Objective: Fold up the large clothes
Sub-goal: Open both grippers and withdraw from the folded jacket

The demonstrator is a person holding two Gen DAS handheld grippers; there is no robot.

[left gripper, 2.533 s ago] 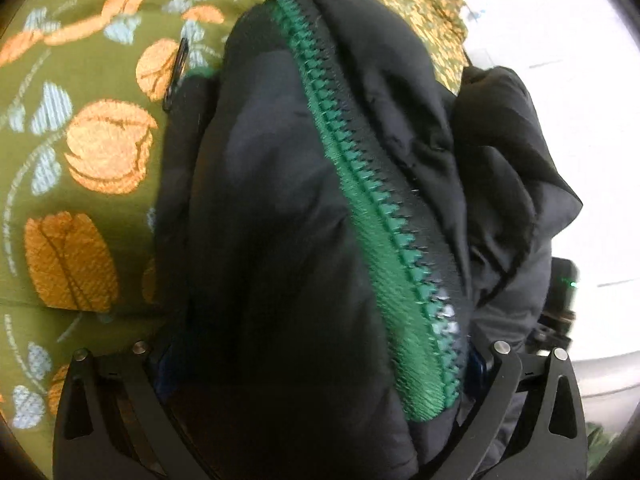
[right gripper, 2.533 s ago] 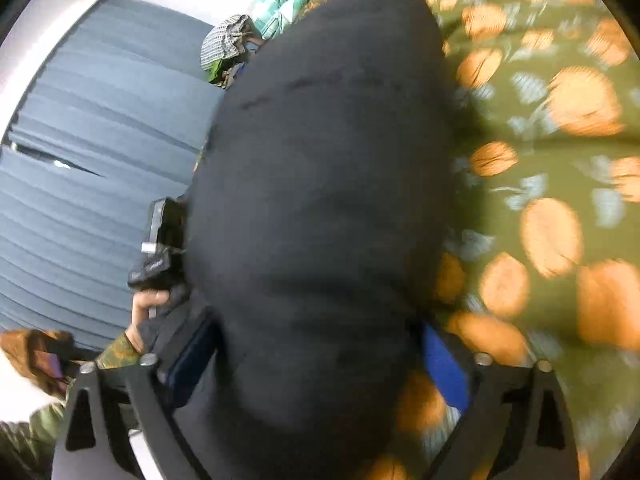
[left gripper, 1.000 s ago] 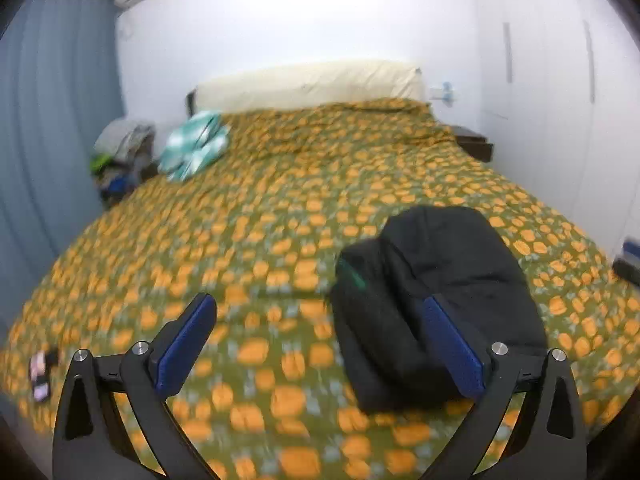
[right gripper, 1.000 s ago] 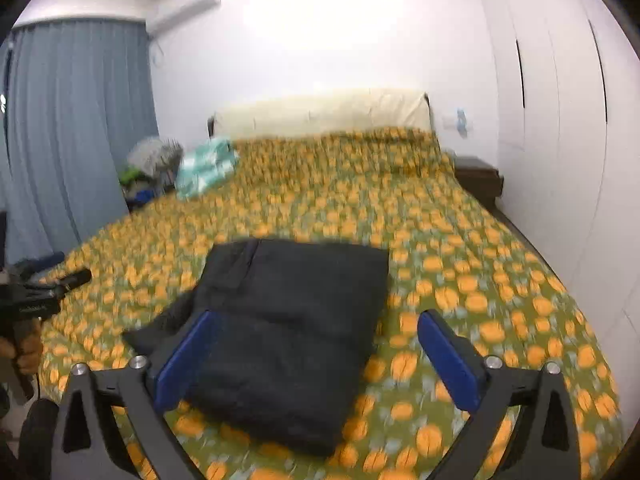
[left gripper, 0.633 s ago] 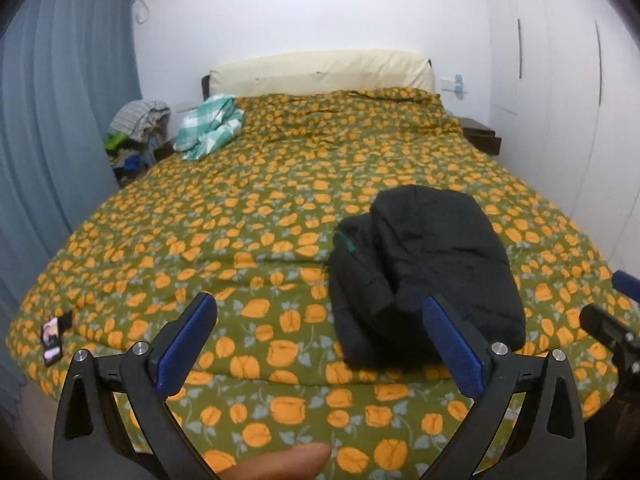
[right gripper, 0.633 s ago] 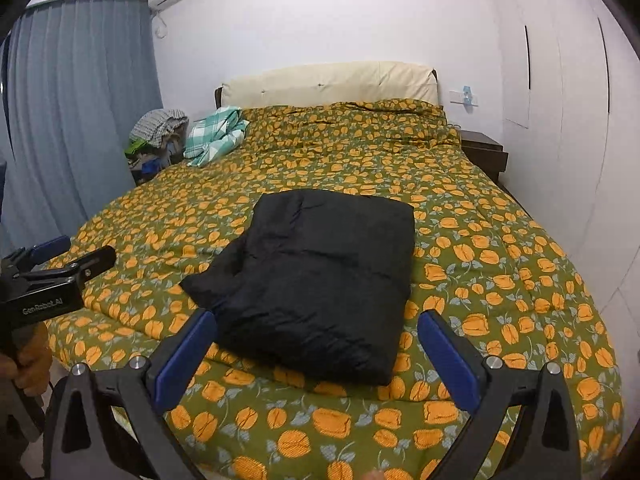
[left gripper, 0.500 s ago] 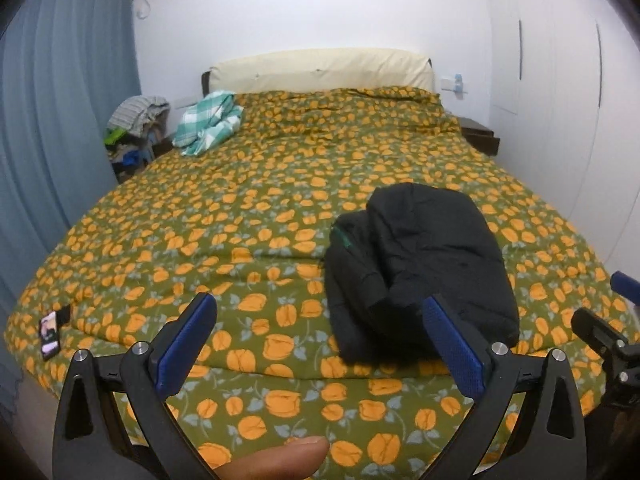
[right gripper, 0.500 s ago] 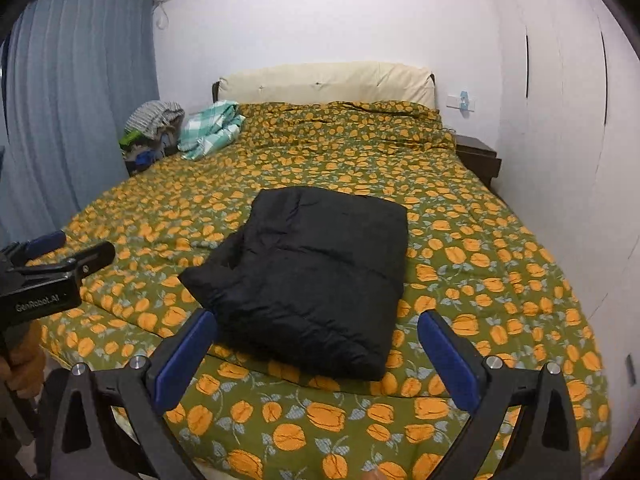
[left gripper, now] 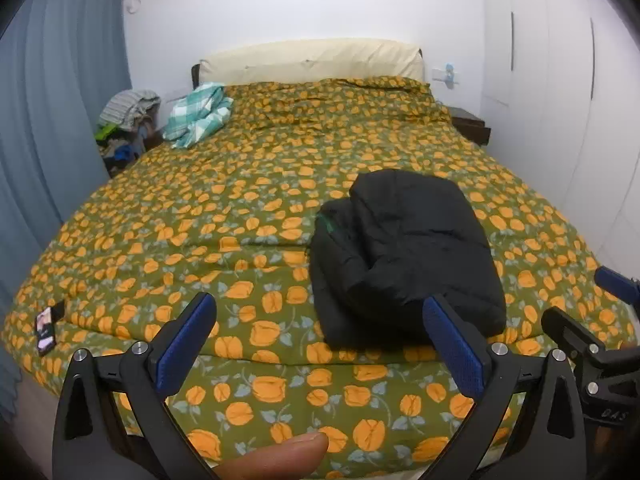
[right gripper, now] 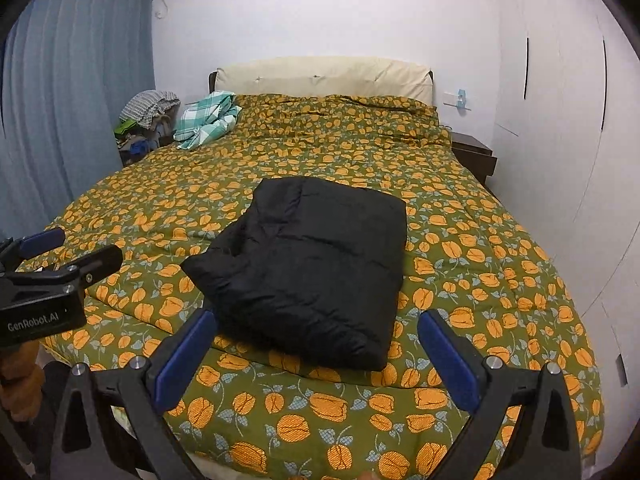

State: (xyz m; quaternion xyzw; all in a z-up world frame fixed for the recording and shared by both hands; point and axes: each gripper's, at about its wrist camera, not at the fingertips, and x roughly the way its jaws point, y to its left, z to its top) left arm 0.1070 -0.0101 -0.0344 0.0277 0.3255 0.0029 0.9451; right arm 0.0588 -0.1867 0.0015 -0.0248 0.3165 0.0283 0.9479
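A black padded jacket [left gripper: 404, 252] lies folded in a thick rectangle on the green bedspread with orange flowers [left gripper: 224, 208]. A strip of green zipper shows at its left edge. It also shows in the right wrist view [right gripper: 312, 264]. My left gripper [left gripper: 320, 340] is open and empty, held back from the bed's foot, the jacket ahead and to the right. My right gripper [right gripper: 316, 346] is open and empty, just short of the jacket's near edge. The left gripper also shows at the left of the right wrist view [right gripper: 60, 256].
A teal checked cloth [left gripper: 200, 118] lies at the far left of the bed near the cream headboard [left gripper: 312, 60]. A pile of clothes [left gripper: 126, 120] stands beside blue curtains [left gripper: 44, 140]. A phone [left gripper: 45, 330] lies at the bed's near left edge. A white wardrobe [right gripper: 560, 120] and dark nightstand [right gripper: 474, 156] stand right.
Both grippers have let go of the jacket and pulled back from the bed. The jacket now lies folded on the bedspread. In the last half second the views have barely shifted.
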